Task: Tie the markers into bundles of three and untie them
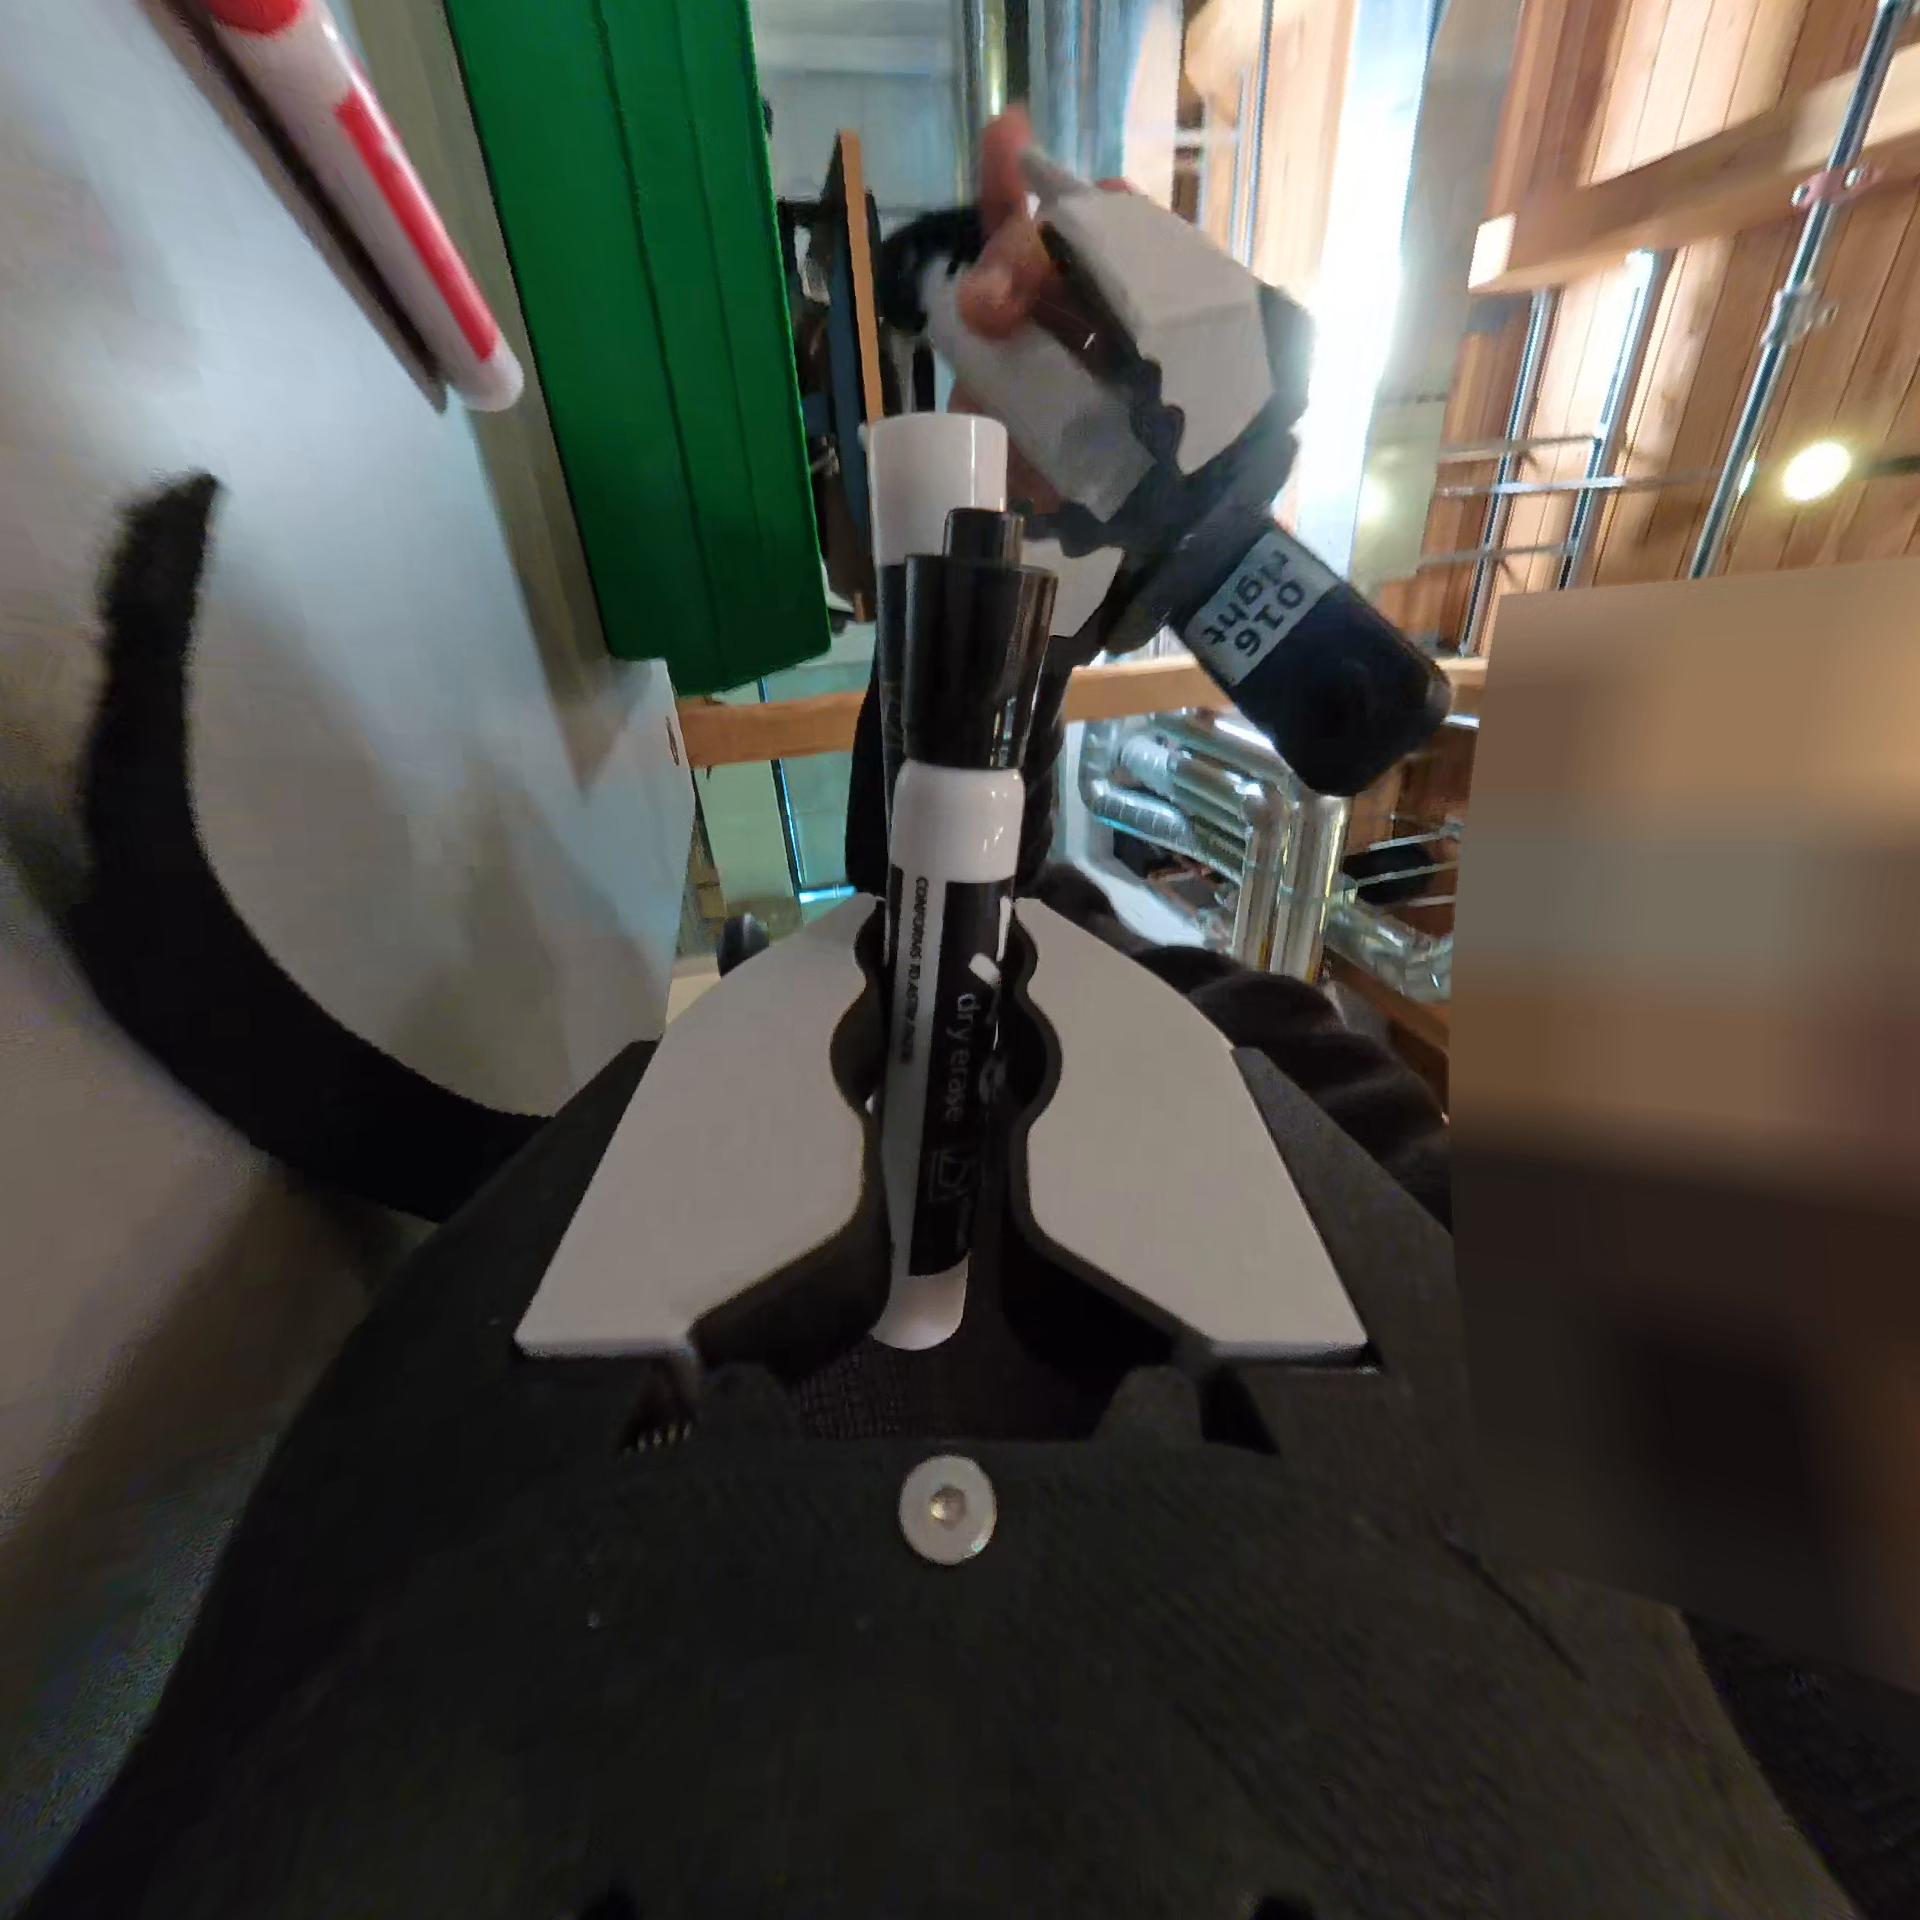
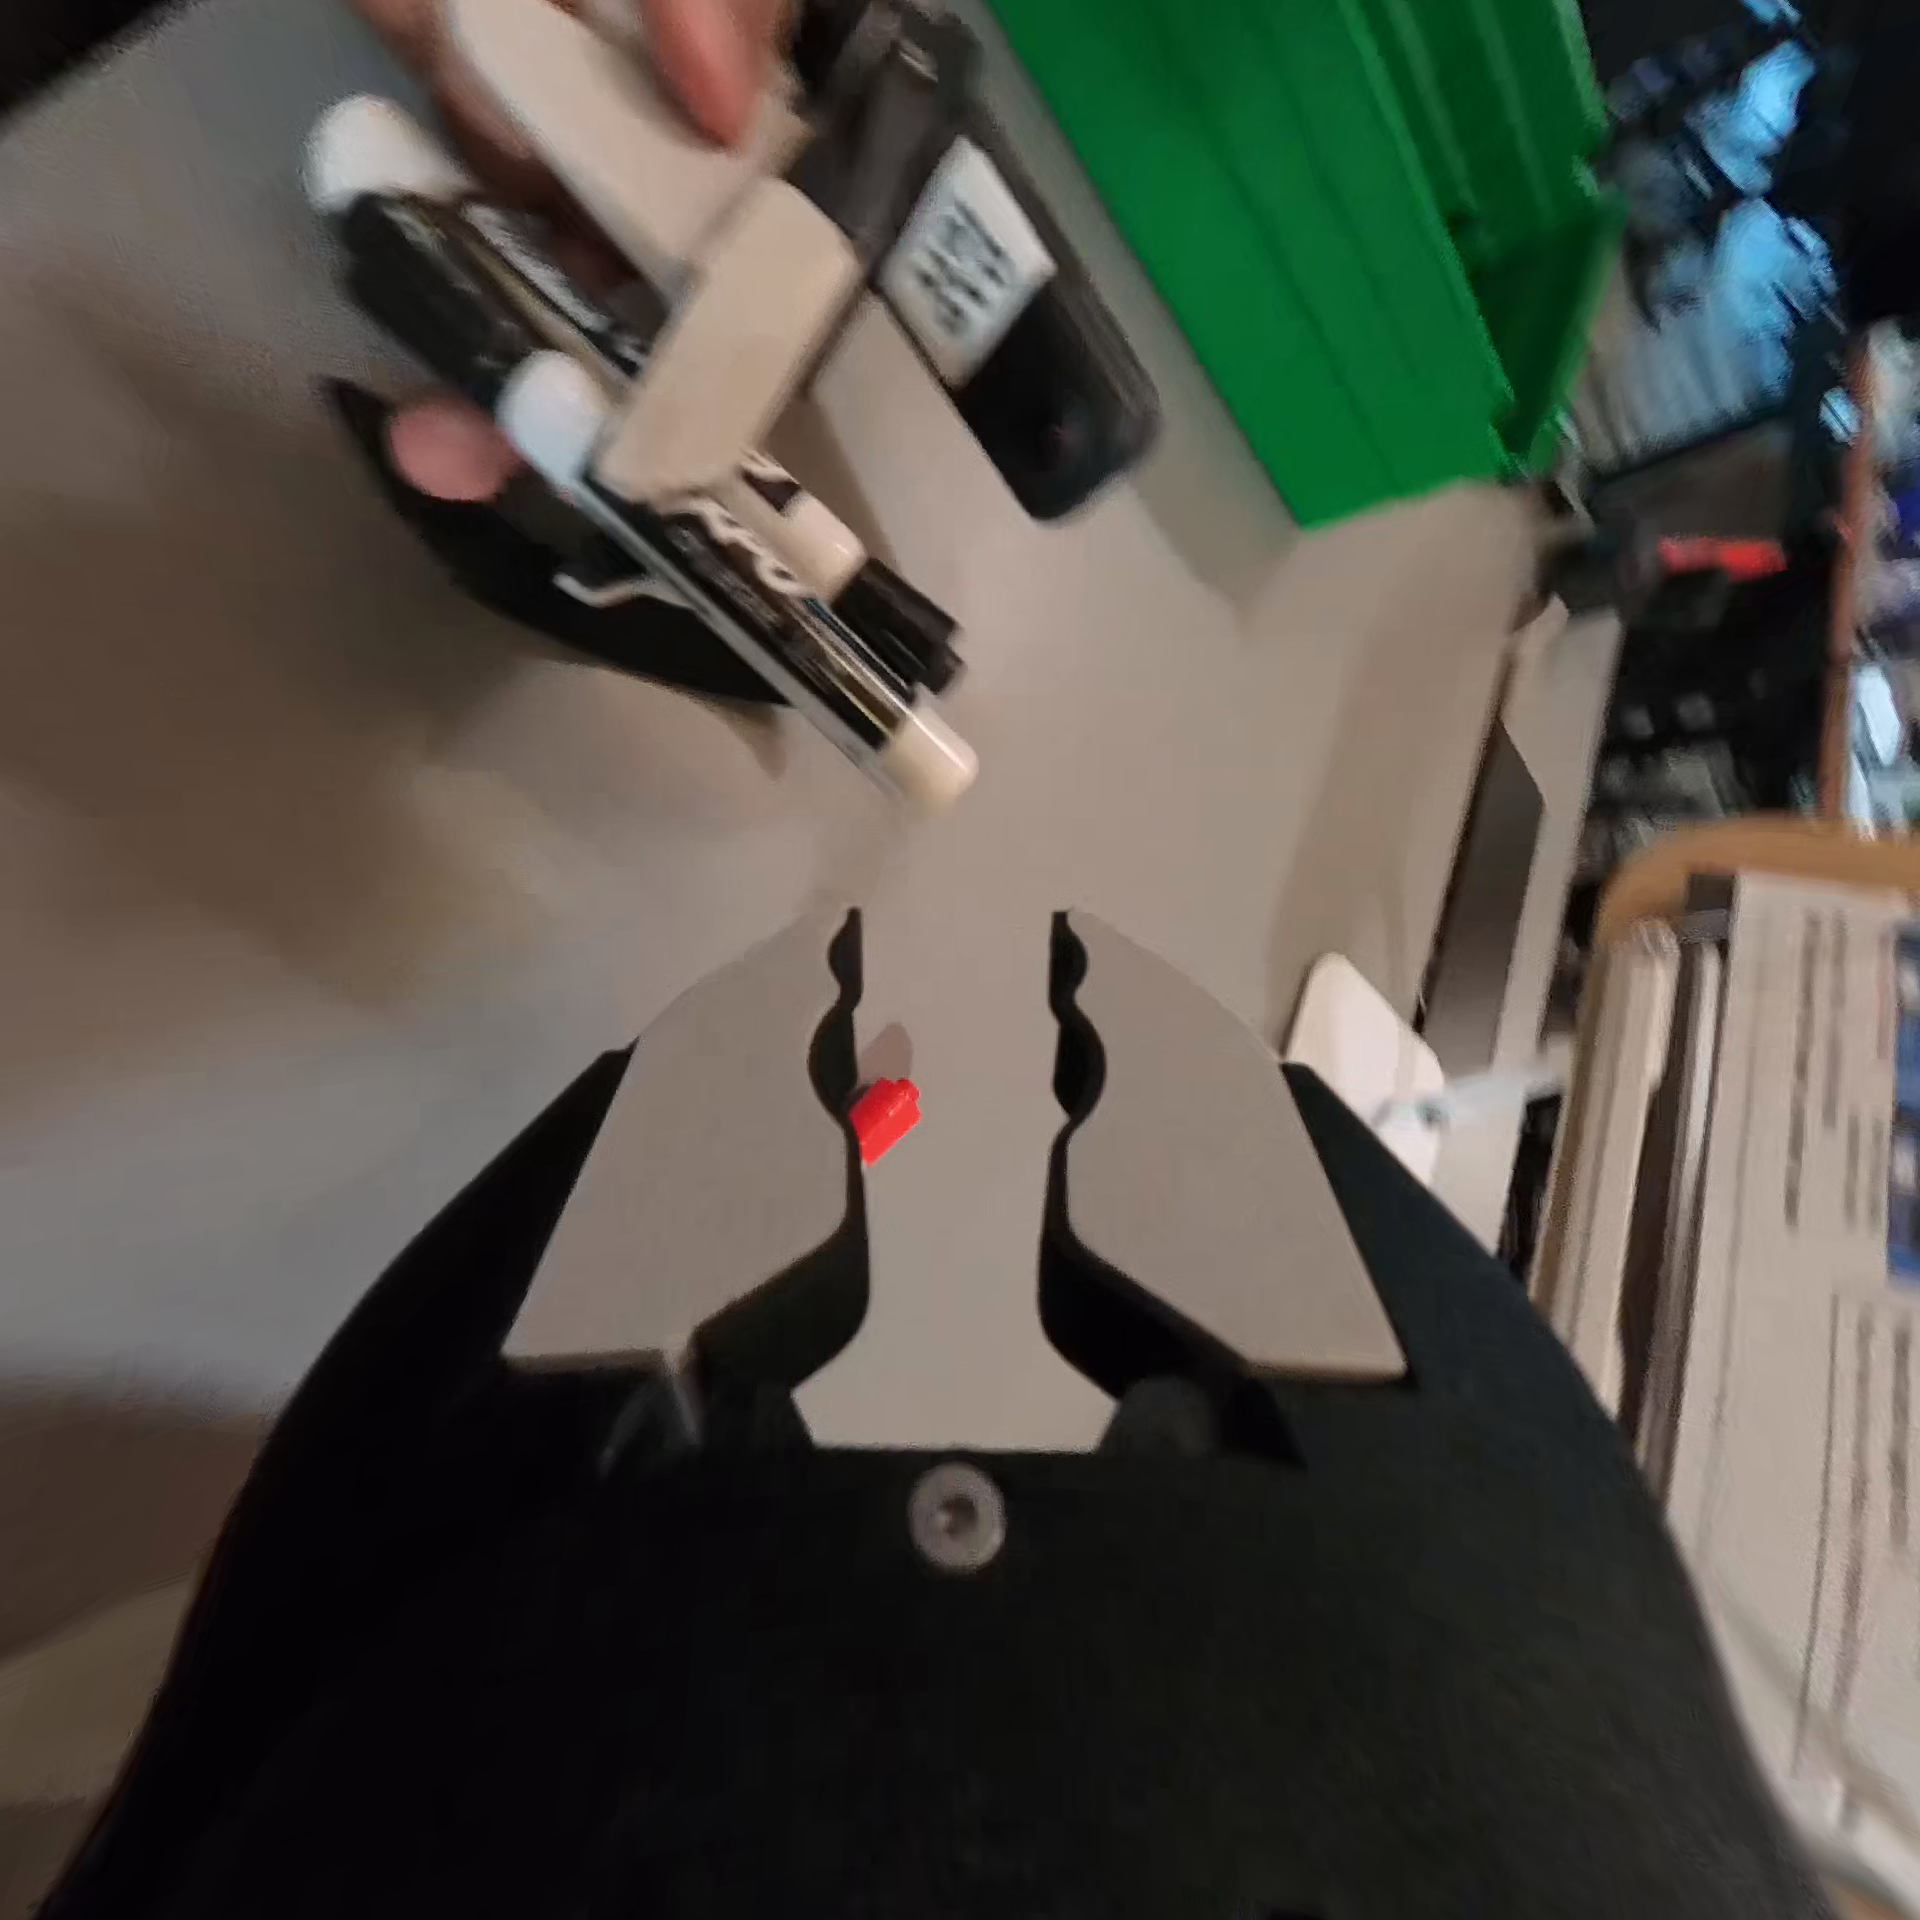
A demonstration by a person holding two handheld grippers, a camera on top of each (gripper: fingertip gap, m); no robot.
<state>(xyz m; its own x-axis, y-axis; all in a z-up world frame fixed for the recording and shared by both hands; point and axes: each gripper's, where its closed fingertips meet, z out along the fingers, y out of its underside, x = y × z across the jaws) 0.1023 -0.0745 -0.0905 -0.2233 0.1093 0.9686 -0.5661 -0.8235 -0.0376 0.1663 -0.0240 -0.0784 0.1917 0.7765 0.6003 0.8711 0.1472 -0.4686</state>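
My left gripper (image 1: 940,925) is shut on three black-and-white dry-erase markers (image 1: 951,831), held side by side and pointing away from the camera above the white table (image 1: 364,675). I cannot tell whether a tie is around them. A black strap (image 1: 156,831) lies curved on the table to the left. My right gripper (image 2: 958,925) is open and empty, and shows beyond the markers in the left wrist view (image 1: 1127,405). In the blurred right wrist view, the left gripper (image 2: 717,416) holds the markers (image 2: 831,644) above the strap (image 2: 623,634).
A green bin (image 1: 665,312) stands at the table's far side, also in the right wrist view (image 2: 1299,260). A red-and-white marker (image 1: 405,229) lies at the top left. A small red piece (image 2: 883,1117) lies on the table between my right fingers. Stacked papers (image 2: 1766,1247) sit at the right. One gripper's finger ends stand about 8 centimeters off the other's.
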